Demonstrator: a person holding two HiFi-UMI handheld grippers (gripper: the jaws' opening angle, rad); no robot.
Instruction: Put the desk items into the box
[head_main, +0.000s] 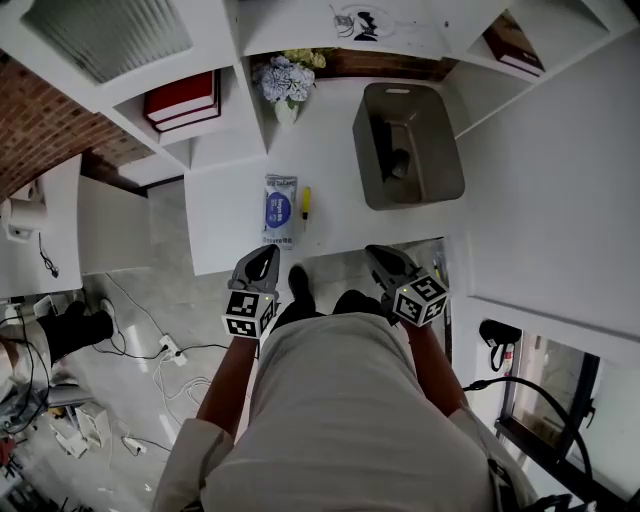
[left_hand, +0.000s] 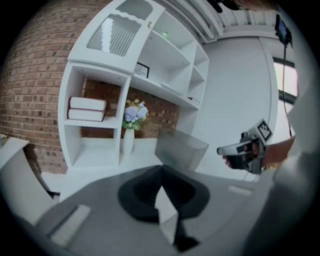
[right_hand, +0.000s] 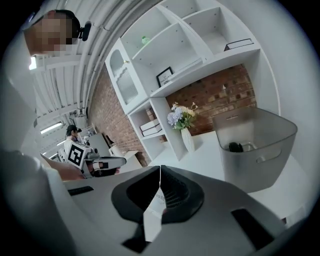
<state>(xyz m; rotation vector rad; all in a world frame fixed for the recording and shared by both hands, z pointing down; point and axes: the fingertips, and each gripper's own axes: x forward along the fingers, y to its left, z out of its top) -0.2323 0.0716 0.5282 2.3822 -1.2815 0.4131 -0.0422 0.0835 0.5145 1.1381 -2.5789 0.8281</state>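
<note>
A grey plastic box (head_main: 432, 180) stands on the white desk (head_main: 340, 215), with a dark item (head_main: 400, 163) inside it. A white and blue packet (head_main: 279, 210) and a yellow marker (head_main: 306, 203) lie side by side on the desk, left of the box. My left gripper (head_main: 267, 255) hovers at the desk's near edge just below the packet, jaws shut and empty. Farther right, near the same edge, my right gripper (head_main: 380, 256) is shut on nothing. The box (right_hand: 255, 145) and its dark item (right_hand: 235, 147) show in the right gripper view beyond the closed jaws.
A white vase of flowers (head_main: 287, 85) stands at the back of the desk beside a shelf unit with red books (head_main: 183, 100). More shelves hang above the box. Left of the desk are a lower white table (head_main: 45, 235) and floor cables (head_main: 160, 350).
</note>
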